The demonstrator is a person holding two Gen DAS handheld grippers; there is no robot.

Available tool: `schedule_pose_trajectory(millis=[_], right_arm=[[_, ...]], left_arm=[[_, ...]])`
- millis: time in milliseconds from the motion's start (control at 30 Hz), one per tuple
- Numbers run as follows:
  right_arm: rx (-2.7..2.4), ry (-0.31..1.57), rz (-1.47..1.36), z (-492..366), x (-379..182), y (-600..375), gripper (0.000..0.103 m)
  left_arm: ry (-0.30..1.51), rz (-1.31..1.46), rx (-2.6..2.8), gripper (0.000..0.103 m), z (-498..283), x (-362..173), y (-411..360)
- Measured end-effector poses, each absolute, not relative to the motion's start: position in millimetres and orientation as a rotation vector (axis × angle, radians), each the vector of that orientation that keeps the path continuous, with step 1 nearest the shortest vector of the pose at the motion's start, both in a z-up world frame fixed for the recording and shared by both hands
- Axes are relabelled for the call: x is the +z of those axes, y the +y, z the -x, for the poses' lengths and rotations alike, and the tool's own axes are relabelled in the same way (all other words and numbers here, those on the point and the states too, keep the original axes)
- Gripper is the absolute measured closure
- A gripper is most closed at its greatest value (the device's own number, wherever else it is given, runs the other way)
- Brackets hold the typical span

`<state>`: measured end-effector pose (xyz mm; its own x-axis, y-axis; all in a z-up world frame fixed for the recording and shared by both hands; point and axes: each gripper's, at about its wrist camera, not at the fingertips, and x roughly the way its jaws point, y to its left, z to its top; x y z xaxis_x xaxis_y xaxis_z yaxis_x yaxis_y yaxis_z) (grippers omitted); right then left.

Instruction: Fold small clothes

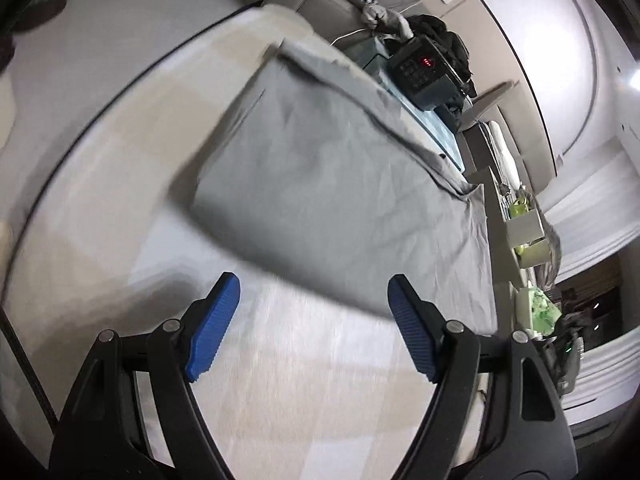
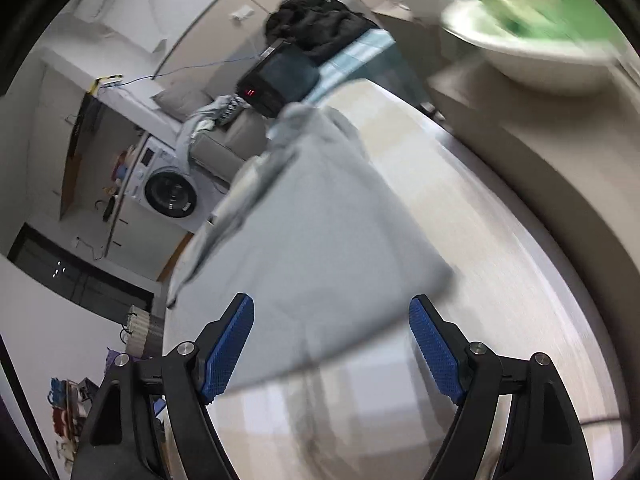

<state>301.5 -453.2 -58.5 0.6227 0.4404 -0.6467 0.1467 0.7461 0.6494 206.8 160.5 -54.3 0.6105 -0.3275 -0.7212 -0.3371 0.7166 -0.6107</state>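
Blue pads on my left claw (image 1: 314, 306) and my right claw (image 2: 332, 328) stand wide apart and hold nothing. My grey cloth (image 1: 320, 184) lies flat on the pale round table (image 1: 280, 380), just past both claws. A washing machine (image 2: 170, 192) stands behind.

1. The right gripper (image 2: 331, 346) is hovering with its jaws spread wide, gripping nothing.
2. A grey garment (image 2: 320, 240) is lying folded on the pale table (image 2: 500, 280), blurred.
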Motion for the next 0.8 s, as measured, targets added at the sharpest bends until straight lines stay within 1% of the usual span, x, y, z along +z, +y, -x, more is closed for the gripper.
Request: schedule_pose_trajectory(millis=[100, 233, 300, 333, 367, 400, 433, 467, 500, 567, 800], right_arm=[[0.176, 0.941, -0.764, -296.5, -77.0, -459.7, 0.022], [0.199, 0.902, -0.817, -309.5, -83.7, -460.8, 0.023], [0.200, 0.885, -0.814, -322.9, -85.3, -455.6, 0.030], [0.179, 0.878, -0.803, -328.9, -84.7, -453.3, 0.039], [0.149, 0.879, -0.789, -333.4, -85.7, -450.0, 0.054], [0.119, 0.881, -0.775, -337.9, -86.0, -445.6, 0.060], [0.101, 0.885, -0.764, -342.2, -87.2, -441.5, 0.074], [0.089, 0.891, -0.766, -345.8, -89.6, -439.5, 0.088], [0.085, 0.893, -0.775, -349.6, -91.8, -440.4, 0.093], [0.078, 0.886, -0.789, -347.3, -94.4, -442.3, 0.097], [0.115, 0.899, -0.770, -318.0, -94.6, -450.7, 0.098]], left_arm=[[0.966, 0.896, -0.012, 0.030, -201.5, -73.7, 160.6], [0.907, 0.988, -0.025, 0.030, -214.8, -84.9, 164.3], [0.859, 1.001, 0.006, 0.030, -223.3, -85.8, 166.8], [0.837, 1.005, 0.023, 0.030, -227.1, -86.4, 167.2], [0.825, 1.010, 0.046, 0.035, -231.3, -86.1, 166.4], [0.828, 1.009, 0.083, 0.052, -234.9, -86.0, 165.7], [0.842, 0.995, 0.141, 0.064, -238.1, -86.7, 164.6], [0.859, 0.985, 0.175, 0.090, -240.3, -88.8, 164.8], [0.863, 0.995, 0.181, 0.094, -240.9, -93.4, 165.5], [0.831, 1.012, 0.177, 0.096, -232.7, -96.8, 163.9], [0.814, 0.918, 0.168, 0.097, -180.3, -83.9, 151.3]])
